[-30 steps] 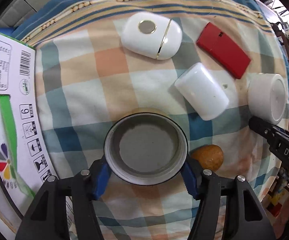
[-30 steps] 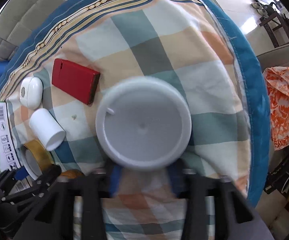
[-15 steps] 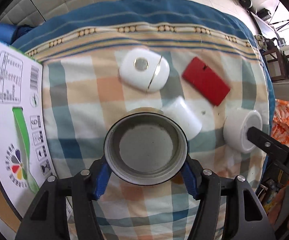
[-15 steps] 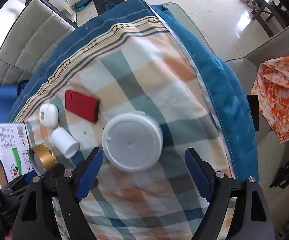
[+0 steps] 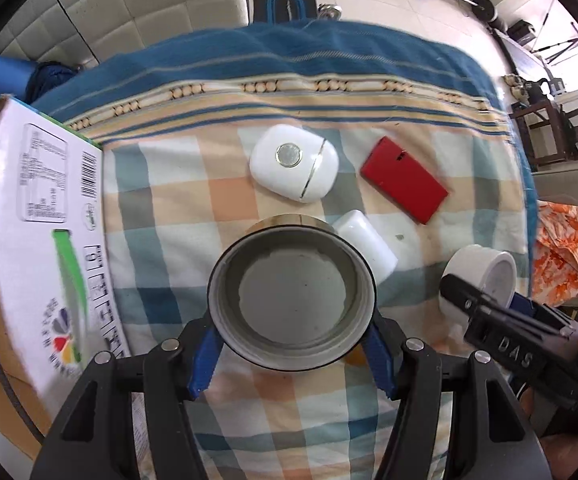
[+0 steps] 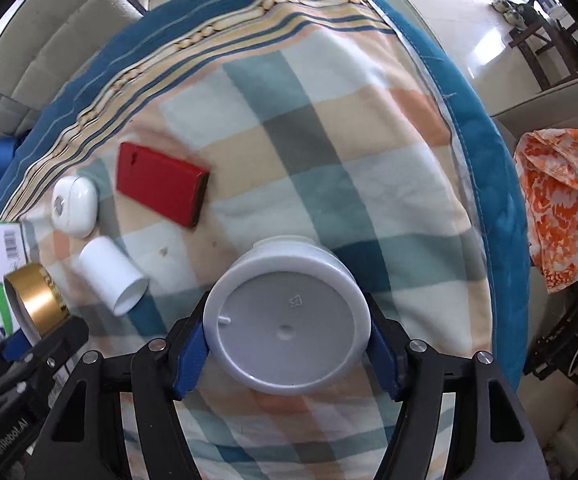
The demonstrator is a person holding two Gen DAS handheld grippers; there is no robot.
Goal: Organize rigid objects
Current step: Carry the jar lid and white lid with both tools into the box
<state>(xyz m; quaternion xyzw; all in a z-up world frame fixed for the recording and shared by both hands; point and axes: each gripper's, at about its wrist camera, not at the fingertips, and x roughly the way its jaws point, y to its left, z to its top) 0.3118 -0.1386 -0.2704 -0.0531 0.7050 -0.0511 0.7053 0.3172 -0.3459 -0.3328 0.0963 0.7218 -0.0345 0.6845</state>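
My left gripper (image 5: 292, 354) is shut on a round gold-sided lid (image 5: 292, 294), held above the checked cloth with its grey inside facing the camera; the lid also shows in the right wrist view (image 6: 35, 302). My right gripper (image 6: 285, 354) is shut on a white plastic jar (image 6: 287, 320), bottom toward the camera; the jar also shows in the left wrist view (image 5: 479, 276). On the cloth lie a white oval case (image 5: 293, 168), a red flat box (image 5: 403, 180) and a small white cylinder (image 5: 365, 250) on its side.
A printed cardboard box (image 5: 29, 248) stands at the left edge of the cloth-covered table (image 6: 329, 140). An orange patterned cloth (image 6: 561, 200) hangs beyond the right edge. A padded grey wall and gym gear lie behind.
Both grippers have risen from the cloth. The right gripper, open around the white jar half a second ago, has closed on it. The left gripper keeps hold of the lid.
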